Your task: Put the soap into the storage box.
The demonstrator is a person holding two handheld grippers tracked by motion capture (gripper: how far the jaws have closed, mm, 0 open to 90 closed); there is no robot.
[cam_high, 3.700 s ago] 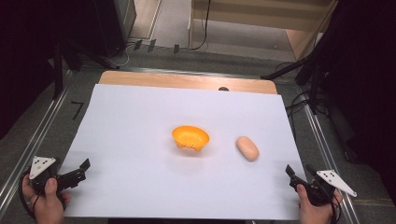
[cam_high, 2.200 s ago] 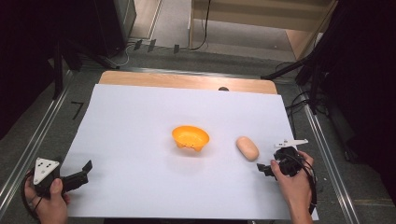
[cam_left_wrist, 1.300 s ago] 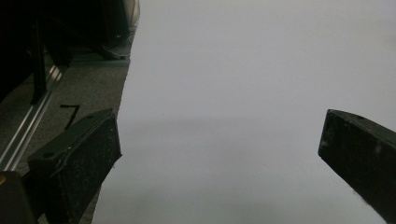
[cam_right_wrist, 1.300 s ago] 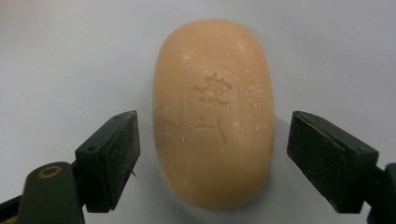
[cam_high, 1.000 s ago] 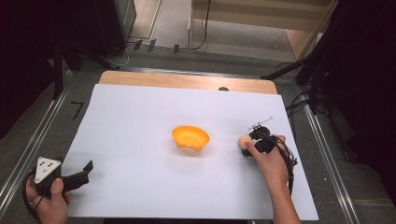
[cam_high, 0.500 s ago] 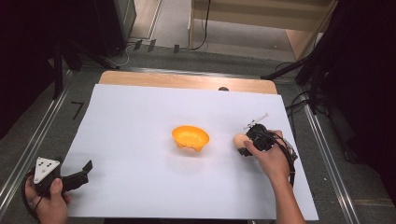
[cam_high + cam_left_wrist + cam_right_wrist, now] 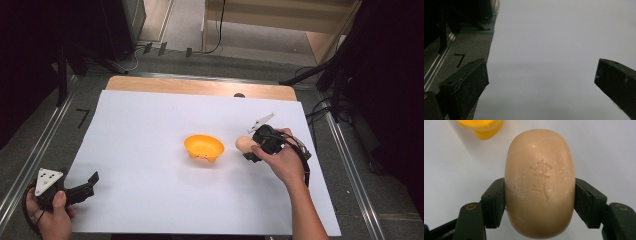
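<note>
From the high view I have the right gripper clamped on the tan soap bar, just right of the orange bowl near the middle of the white sheet. I cannot tell from here whether the soap clears the sheet. My left gripper sits at the near left corner of the sheet, well apart from both things, its jaws spread.

In the left gripper view the left gripper has its jaws standing wide with nothing between them, over bare white sheet; grey floor lies off to the left.

In the right gripper view the right gripper presses both pads against the sides of the soap bar, gripping it across its narrow width, embossed face toward the camera. The orange bowl peeks in at the far left.
</note>
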